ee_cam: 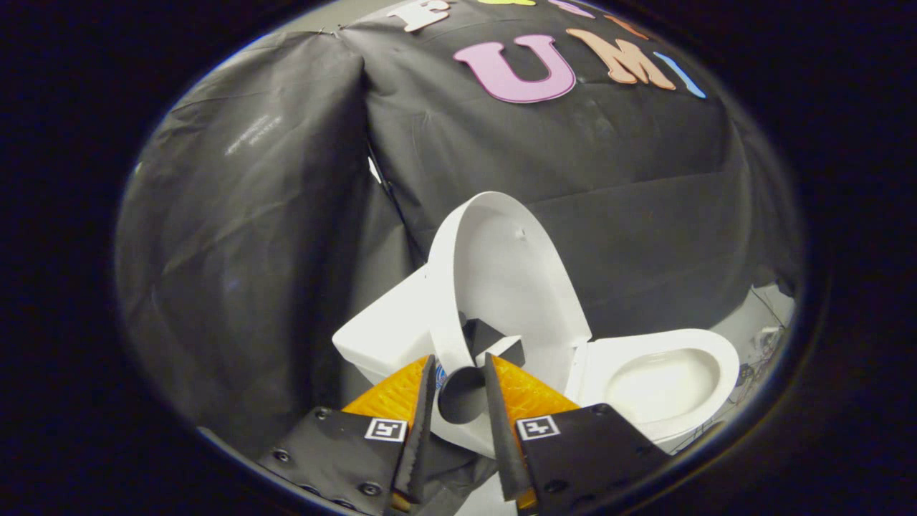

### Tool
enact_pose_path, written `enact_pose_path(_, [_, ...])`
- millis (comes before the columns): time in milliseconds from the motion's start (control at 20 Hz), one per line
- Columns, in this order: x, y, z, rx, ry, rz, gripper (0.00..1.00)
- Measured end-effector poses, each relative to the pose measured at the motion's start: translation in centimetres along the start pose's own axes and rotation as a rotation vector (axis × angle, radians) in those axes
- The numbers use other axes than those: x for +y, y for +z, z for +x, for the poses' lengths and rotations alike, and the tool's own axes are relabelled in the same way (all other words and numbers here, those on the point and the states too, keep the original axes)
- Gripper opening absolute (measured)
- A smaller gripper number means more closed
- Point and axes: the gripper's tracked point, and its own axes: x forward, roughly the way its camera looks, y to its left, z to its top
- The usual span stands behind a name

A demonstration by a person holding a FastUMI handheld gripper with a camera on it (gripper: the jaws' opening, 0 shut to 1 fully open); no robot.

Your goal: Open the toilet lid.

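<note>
The white toilet lid stands raised, nearly upright, leaning back toward the tank. Its inner face is turned toward the open seat and bowl, which lie to the right of my fingers. A black block and a round black handle piece sit at the lid's rim. My gripper has its fingers close together on either side of that rim. The round black piece sits squeezed between them, so the gripper is shut on the lid's edge.
Black booth cloth hangs close behind and to the left of the toilet. A pale floor with some thin cables lies beyond the bowl to the right.
</note>
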Motion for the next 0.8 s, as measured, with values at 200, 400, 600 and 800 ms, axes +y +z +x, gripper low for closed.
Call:
enact_pose_path(200, [0.5,1.3,-0.9,-0.043,0.013,0.017,0.48])
enact_pose_path(400, [0.3,4.4,-2.6,-0.106,0.009,0.000,0.54])
enact_pose_path(600, [-1.6,8.0,-4.3,-0.168,-0.008,-0.025,0.55])
enact_pose_path(800, [-4.7,11.8,-5.8,-0.241,-0.042,-0.046,0.56])
